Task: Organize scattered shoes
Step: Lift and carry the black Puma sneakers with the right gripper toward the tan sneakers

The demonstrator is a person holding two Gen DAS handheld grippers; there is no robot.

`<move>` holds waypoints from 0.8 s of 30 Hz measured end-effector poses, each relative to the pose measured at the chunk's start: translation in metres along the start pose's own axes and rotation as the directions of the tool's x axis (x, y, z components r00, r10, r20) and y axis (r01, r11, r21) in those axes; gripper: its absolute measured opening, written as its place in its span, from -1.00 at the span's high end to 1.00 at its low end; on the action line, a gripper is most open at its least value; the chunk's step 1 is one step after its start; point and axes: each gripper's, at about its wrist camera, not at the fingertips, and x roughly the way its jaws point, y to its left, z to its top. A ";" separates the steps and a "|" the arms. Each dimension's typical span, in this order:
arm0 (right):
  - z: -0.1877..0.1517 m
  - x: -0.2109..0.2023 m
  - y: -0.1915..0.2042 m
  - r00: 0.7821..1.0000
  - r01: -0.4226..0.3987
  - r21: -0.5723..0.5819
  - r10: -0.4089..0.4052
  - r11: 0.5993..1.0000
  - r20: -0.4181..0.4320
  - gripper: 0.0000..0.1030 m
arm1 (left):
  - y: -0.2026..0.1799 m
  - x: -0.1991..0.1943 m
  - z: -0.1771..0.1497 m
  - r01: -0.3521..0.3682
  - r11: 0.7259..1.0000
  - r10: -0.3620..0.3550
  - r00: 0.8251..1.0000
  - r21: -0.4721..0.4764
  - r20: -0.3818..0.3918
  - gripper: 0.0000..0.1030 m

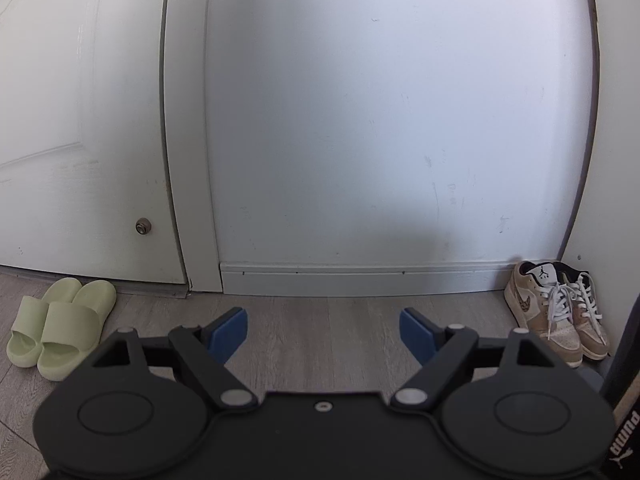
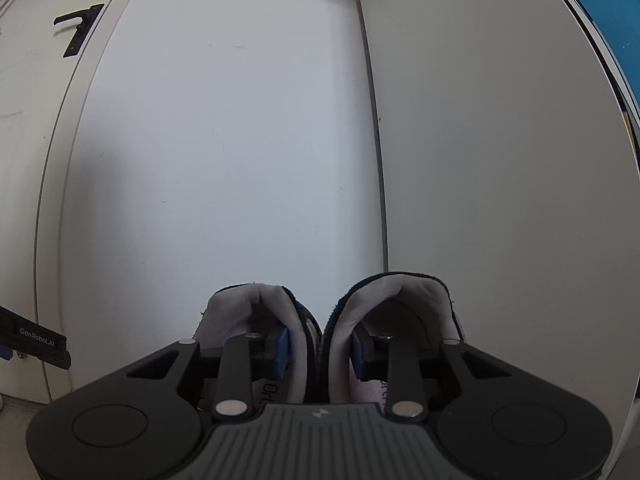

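In the right wrist view my right gripper (image 2: 319, 352) is shut on a pair of dark shoes with grey lining (image 2: 382, 292): one blue pad sits inside each shoe and the two inner collar walls are pinched together between them. The pair hangs in front of a white wall. In the left wrist view my left gripper (image 1: 323, 330) stands open and empty above the wood floor (image 1: 320, 312). A pair of pale green slides (image 1: 60, 326) lies to its left by the door. A pair of tan sneakers with white laces (image 1: 556, 308) stands in the right corner.
A white door (image 1: 80, 120) with a floor stop and a white baseboard (image 1: 360, 278) close the far side. A dark box printed with a brand name (image 1: 626, 432) stands at the lower right. A black door handle (image 2: 78, 26) shows at upper left in the right wrist view.
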 end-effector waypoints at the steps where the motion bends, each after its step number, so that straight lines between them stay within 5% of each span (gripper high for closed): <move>1: -0.003 0.004 0.003 1.000 -0.004 0.003 0.004 1.000 -0.005 0.36 | -0.006 0.005 -0.001 -0.008 1.000 0.008 1.000 0.007 -0.004 -0.63; 8: -0.021 0.022 0.021 0.994 -0.102 -0.009 0.101 0.995 -0.042 0.36 | -0.045 0.038 -0.012 -0.006 0.995 0.009 0.999 0.096 -0.034 -0.63; 13: -0.030 0.036 0.027 0.990 -0.113 0.013 0.113 0.994 -0.081 0.36 | -0.069 0.024 -0.024 -0.072 0.984 0.065 0.997 0.163 0.046 -0.56; 20: -0.044 0.052 0.030 0.986 -0.098 0.007 0.098 0.995 -0.135 0.36 | -0.039 0.035 -0.023 -0.167 0.986 0.167 0.986 -0.018 -0.019 -0.57; 24: -0.053 0.057 0.029 0.983 -0.105 -0.013 0.102 0.994 -0.154 0.36 | -0.026 0.043 -0.020 -0.163 0.984 0.157 0.985 -0.075 -0.074 -0.57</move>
